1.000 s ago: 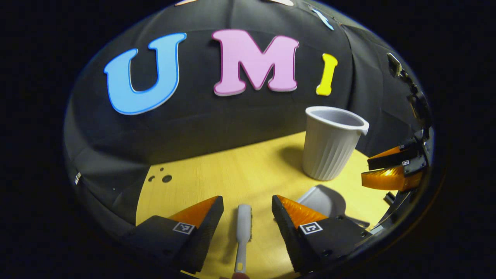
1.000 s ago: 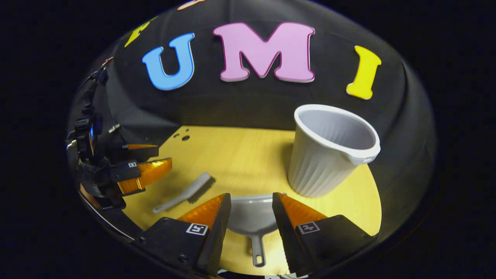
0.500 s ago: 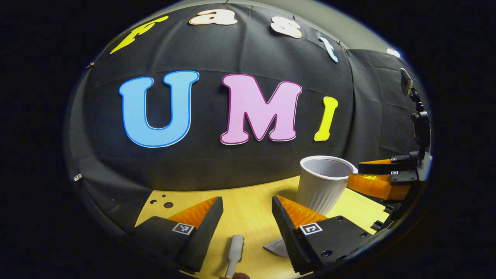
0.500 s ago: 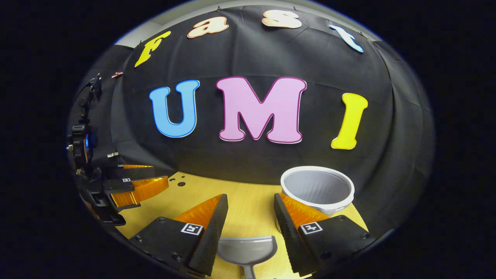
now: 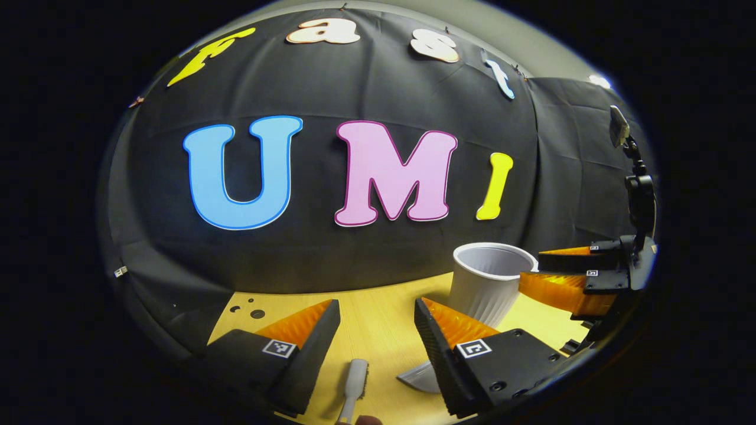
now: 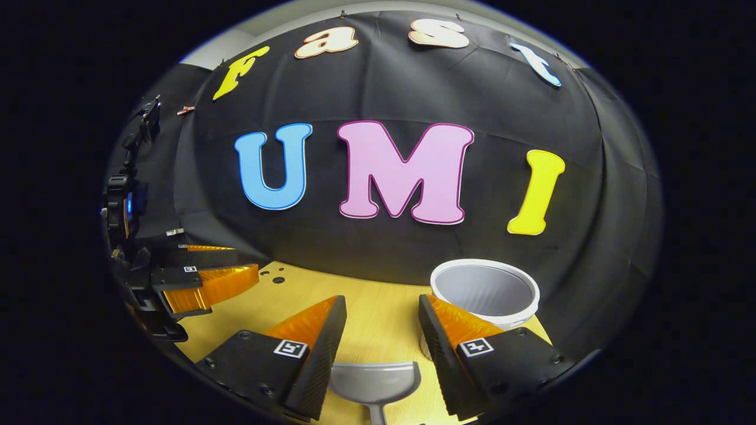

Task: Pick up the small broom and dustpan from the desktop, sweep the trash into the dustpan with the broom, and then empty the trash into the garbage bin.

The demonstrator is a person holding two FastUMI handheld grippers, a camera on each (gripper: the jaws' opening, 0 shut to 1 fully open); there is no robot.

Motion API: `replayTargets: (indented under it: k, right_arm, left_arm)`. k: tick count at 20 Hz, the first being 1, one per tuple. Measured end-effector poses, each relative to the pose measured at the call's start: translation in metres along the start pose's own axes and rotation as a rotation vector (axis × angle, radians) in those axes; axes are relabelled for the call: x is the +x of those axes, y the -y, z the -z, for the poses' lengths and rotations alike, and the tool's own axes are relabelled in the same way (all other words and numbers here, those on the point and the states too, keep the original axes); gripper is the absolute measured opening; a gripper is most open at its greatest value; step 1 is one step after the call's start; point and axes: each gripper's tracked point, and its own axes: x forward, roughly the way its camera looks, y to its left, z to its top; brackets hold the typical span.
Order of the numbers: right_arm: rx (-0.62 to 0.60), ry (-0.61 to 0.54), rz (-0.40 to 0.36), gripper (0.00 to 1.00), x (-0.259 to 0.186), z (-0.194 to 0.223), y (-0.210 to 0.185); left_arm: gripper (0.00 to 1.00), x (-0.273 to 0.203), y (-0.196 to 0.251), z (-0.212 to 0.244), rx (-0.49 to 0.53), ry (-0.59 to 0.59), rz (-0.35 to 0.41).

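Note:
The small grey broom [image 5: 355, 382] lies flat on the yellow wooden table [image 5: 378, 324], low between the fingers of my left gripper [image 5: 377, 304], which is open and holds nothing. To its right a corner of the grey dustpan [image 5: 415, 376] peeks out beside the right finger. In the right gripper view the dustpan [image 6: 375, 381] rests on the table [image 6: 378, 330], mouth facing away, between the fingers of my open right gripper [image 6: 381, 298]. The grey ribbed garbage bin [image 6: 484, 292] stands upright just behind the right finger. Neither tool is touched.
The bin [image 5: 489, 282] stands at the back right of the table near the wall. The right gripper [image 5: 531, 268] hovers beside it, and the left gripper [image 6: 245, 264] hovers at the table's left. Small round holes [image 5: 255, 313] mark the table's far left corner.
Over the last second both views tipped upward, so broom, dustpan and bin slid toward the bottom edge. In the last half second almost nothing moved. Both grippers stayed open.

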Motion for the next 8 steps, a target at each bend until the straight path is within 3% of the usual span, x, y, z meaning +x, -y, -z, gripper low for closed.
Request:
replayTargets:
  k: [8]
  right_arm:
    - [-0.006, 0.001, 0.013, 0.78, -0.0034, 0.0002, -0.0074]
  left_arm:
    - [0.83, -0.0013, -0.0084, -0.0038, 0.013, 0.005, 0.005]
